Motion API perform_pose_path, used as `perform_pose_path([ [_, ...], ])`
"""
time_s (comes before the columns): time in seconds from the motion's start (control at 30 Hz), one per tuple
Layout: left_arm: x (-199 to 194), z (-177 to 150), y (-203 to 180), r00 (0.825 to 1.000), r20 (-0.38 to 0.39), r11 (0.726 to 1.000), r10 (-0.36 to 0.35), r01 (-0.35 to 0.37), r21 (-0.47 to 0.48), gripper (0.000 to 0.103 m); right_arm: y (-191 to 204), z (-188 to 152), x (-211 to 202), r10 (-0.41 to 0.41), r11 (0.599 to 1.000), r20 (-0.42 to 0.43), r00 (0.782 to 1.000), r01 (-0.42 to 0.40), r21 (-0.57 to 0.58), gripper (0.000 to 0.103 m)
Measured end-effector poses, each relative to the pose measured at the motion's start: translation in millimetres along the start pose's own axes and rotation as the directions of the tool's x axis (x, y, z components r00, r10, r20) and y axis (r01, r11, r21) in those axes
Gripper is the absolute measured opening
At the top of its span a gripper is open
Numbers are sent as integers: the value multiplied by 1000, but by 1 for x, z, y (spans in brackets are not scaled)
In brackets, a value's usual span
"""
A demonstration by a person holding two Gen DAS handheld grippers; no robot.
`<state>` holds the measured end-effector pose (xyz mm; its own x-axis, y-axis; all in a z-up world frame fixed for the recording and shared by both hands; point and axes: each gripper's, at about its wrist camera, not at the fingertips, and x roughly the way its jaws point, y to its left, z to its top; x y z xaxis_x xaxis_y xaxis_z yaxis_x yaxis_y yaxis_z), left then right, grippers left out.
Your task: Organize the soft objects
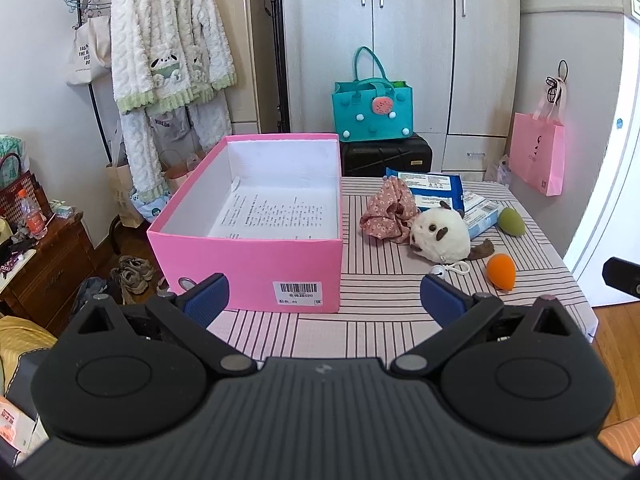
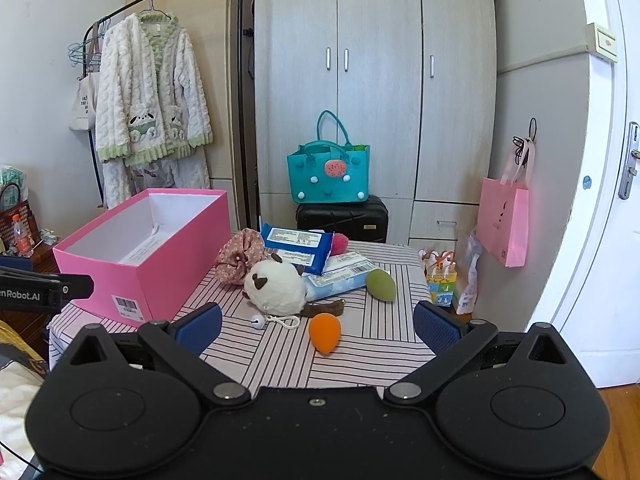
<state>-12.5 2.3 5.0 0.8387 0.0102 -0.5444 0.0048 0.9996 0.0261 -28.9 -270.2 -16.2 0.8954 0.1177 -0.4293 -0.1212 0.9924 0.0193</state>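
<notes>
An open pink box (image 1: 248, 256) (image 2: 160, 268) stands on the left of the striped table, holding only a printed sheet. To its right lie a white plush toy (image 1: 440, 236) (image 2: 276, 286), a floral cloth bundle (image 1: 386, 212) (image 2: 240, 256), an orange sponge (image 1: 501, 271) (image 2: 325, 332), a green sponge (image 1: 512, 222) (image 2: 381, 285) and a pink sponge (image 2: 340, 242). My left gripper (image 1: 324, 300) is open and empty before the box. My right gripper (image 2: 318, 326) is open and empty, just short of the orange sponge.
Blue wipe packs (image 1: 434, 186) (image 2: 300, 246) and a pale pack (image 2: 340, 276) lie behind the toys. A teal bag (image 2: 328, 178) sits on a black case (image 2: 344, 218) behind the table. A pink bag (image 2: 502, 226) hangs right. Robes (image 1: 168, 52) hang on a rack at left.
</notes>
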Motion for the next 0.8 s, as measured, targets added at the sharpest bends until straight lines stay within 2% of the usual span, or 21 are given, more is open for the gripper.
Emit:
perform_pose_path([
  [0.8, -2, -8, 1, 1000, 12, 1000, 0, 0, 10, 103, -1, 0, -2, 7, 1000, -1, 1000, -7, 0, 103],
])
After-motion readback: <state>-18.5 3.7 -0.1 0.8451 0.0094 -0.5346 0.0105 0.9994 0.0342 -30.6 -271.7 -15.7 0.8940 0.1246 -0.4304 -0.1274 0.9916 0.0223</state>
